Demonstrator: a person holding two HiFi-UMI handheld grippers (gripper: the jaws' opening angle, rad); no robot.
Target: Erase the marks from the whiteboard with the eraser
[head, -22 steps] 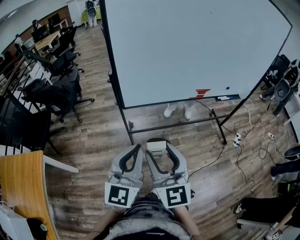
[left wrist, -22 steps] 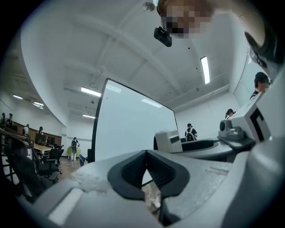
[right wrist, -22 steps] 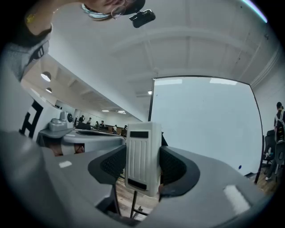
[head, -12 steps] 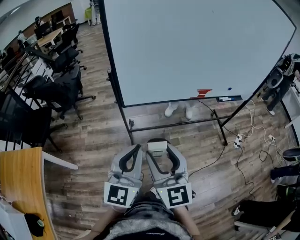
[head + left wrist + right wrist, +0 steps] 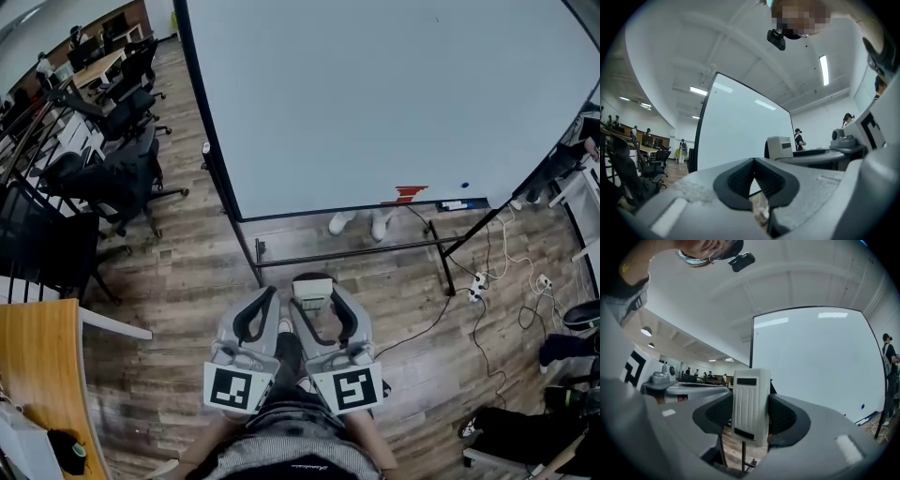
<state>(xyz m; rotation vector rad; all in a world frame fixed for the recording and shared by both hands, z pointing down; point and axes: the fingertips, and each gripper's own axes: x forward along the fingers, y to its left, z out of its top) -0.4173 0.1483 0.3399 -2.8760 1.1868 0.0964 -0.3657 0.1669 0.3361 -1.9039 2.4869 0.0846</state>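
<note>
Both tools sit low, well short of the whiteboard [image 5: 375, 103]: right gripper [image 5: 315, 292] clamped on the eraser [image 5: 750, 404], presumably readied for the red marks [image 5: 405, 195] at the board's bottom edge, left gripper [image 5: 269, 296] closed on nothing.

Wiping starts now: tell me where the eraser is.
The eraser is clamped in the right gripper, low centre in the head view, short of the whiteboard.
</note>
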